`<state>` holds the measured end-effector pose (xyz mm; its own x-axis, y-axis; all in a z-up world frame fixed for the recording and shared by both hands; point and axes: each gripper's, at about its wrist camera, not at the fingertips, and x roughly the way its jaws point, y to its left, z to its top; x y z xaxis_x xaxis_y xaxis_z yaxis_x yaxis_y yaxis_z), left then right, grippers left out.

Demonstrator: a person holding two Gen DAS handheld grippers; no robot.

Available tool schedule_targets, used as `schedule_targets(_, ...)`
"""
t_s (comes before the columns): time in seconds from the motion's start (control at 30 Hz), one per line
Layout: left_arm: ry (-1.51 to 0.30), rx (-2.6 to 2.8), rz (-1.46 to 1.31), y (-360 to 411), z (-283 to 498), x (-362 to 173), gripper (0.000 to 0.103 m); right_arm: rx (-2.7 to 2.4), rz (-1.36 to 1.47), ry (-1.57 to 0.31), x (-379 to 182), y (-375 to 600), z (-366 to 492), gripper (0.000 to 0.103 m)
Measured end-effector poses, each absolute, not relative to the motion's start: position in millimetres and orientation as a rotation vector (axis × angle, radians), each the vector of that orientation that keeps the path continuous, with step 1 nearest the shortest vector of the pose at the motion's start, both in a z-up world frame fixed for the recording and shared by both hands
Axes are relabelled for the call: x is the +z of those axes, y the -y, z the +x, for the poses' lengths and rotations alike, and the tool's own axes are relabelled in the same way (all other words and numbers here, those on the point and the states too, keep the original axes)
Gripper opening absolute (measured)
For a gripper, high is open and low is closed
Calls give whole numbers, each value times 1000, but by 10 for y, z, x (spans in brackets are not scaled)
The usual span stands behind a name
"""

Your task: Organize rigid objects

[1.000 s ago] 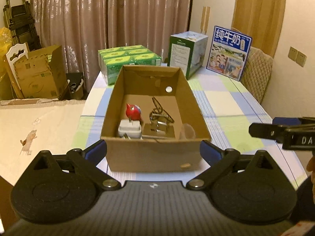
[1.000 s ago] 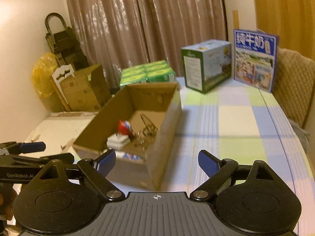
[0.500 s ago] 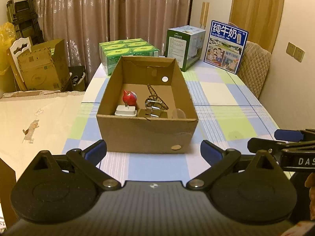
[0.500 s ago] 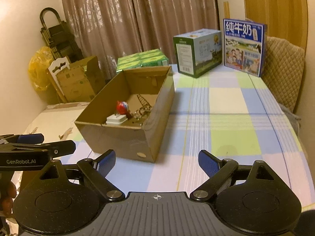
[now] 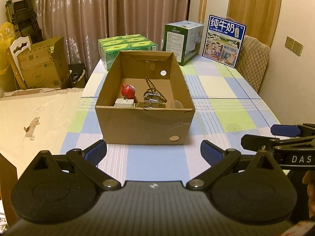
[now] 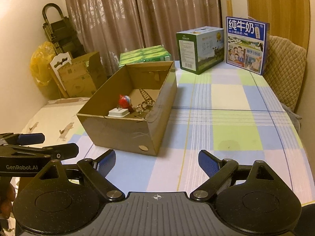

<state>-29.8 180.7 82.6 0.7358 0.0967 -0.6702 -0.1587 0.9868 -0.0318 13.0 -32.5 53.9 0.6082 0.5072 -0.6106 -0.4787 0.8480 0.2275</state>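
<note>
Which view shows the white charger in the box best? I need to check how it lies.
The left wrist view: it looks down into the cardboard box, showing the white charger in front of the red toy. In the right wrist view the charger shows obliquely, just above the near wall.

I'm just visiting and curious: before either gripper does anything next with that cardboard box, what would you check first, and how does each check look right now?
1. Left gripper empty, jaws apart: ok.
2. Right gripper empty, jaws apart: ok.
3. Cardboard box upright, open on top: ok.
4. Red toy, white block and metal wire piece lie inside the box: ok.
5. Checked tablecloth beside the box bare of loose things: ok.
6. Anything more hidden behind the near box wall: cannot tell.
</note>
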Motion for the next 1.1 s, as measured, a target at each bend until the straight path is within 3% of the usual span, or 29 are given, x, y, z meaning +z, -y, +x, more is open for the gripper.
schedule_targets(1.1, -723, 126, -102, -1806, -292, 844, 100, 569, 36, -712, 575, 307, 140, 88)
